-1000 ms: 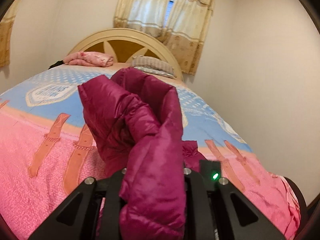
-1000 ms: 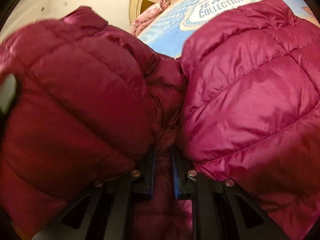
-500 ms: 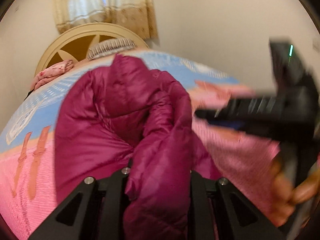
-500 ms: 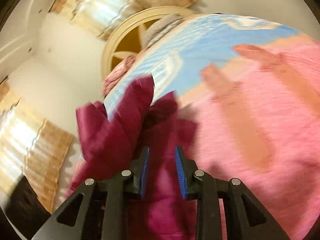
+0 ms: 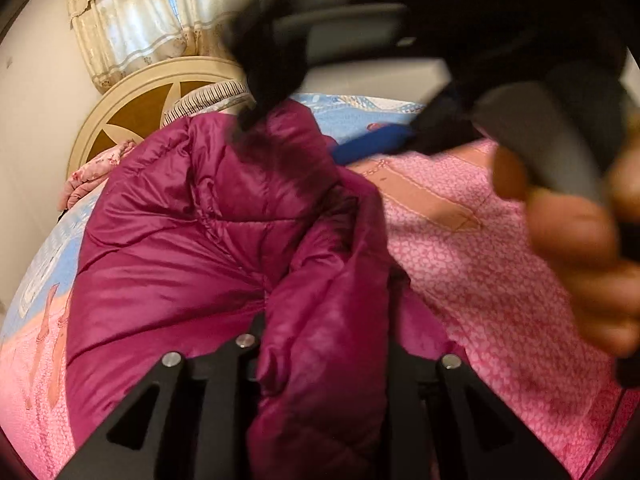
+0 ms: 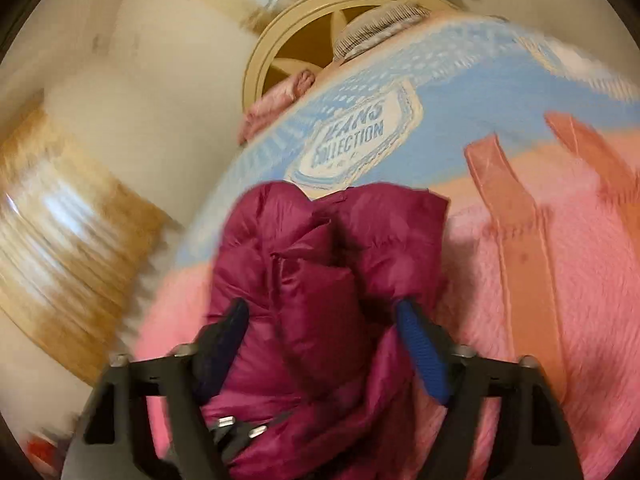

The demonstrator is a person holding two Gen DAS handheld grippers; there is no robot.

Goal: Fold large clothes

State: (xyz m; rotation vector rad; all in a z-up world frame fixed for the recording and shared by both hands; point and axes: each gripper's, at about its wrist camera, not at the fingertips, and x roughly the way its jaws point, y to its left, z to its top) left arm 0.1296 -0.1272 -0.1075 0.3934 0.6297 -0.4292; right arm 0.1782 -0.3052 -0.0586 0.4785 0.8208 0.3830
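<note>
Gripping a bunched magenta puffer jacket (image 5: 208,248) on the bed (image 6: 560,280), with two hand-held grippers at work.

The left hand-held gripper (image 5: 320,344) has its jaws clamped on a thick fold of the quilted jacket, which rises between them and spills forward in a heap over the pink part of the bedspread (image 5: 480,264). The right hand-held gripper (image 6: 320,320) is spread wide, its blue-padded fingers (image 6: 420,348) on either side of the jacket's bulk; whether they press the cloth I cannot tell. In the left view this gripper appears blurred, with the person's right hand (image 5: 576,232) around its handle. The blue part of the bedspread carries a badge (image 6: 352,136) reading "JEANS COLLECTION". Beyond it stand a cream arched headboard (image 5: 132,116), a striped pillow (image 5: 208,98), folded pink bedding (image 5: 92,172) and lace curtains (image 5: 124,20).
</note>
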